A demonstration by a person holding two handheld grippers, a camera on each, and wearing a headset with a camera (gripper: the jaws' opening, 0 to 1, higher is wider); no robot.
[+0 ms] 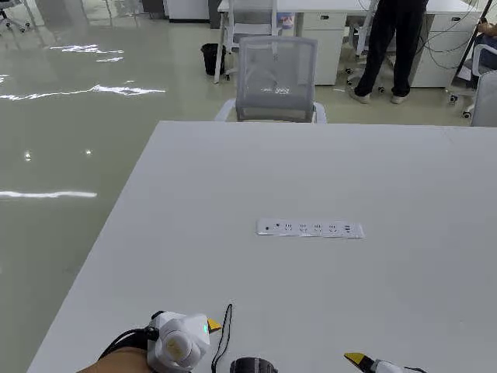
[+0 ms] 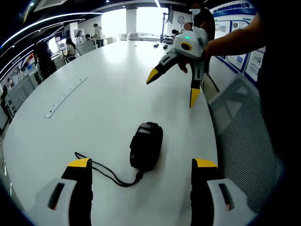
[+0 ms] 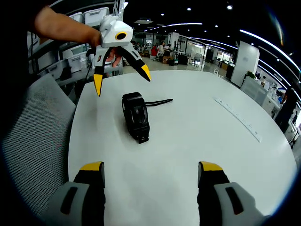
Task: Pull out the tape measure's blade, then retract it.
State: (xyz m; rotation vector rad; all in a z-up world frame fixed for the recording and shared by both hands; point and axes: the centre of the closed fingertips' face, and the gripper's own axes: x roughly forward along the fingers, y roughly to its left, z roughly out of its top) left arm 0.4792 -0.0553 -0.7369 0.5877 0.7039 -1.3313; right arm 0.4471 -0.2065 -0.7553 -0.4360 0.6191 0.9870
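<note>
Head view, table: a wide white table point(image 1: 233, 194), a power strip point(image 1: 311, 229) lying flat near its middle, a mesh chair point(image 1: 276, 78) at the far edge.
Head view, grippers: the left gripper point(image 1: 203, 329) sits at the near edge, bottom left. The right gripper point(image 1: 365, 362) just pokes in at bottom right, well apart from it.
Head view, task thing: the black tape measure point(image 1: 253, 365) lies on the table between them, cut off by the frame. Its wrist cord point(image 1: 225, 334) trails up beside the left gripper.
Left gripper view, own jaws: spread wide and empty, with the tape measure point(image 2: 146, 145) just ahead, cord end nearest.
Left gripper view, other gripper: the right gripper point(image 2: 173, 88) hovers beyond the tape measure, its 2 jaws apart, holding nothing.
Right gripper view, own jaws: wide apart and empty. The tape measure point(image 3: 135, 117) lies lengthwise ahead, cord at the far end.
Right gripper view, other gripper: the left gripper point(image 3: 122, 80) hangs over that far end, jaws splayed, not touching it.
Blade: none drawn out that I can see. The mouth is too small to make out, but it is probably on the end opposite the cord.
Handling: I judge it a hard, rigid body, dense for its size, with smooth sides that could slip. The blade will be thin, springy steel that snaps back.
Hold: 1 gripper across the flat sides to pin the body, the other pinching the blade's end hook.
</note>
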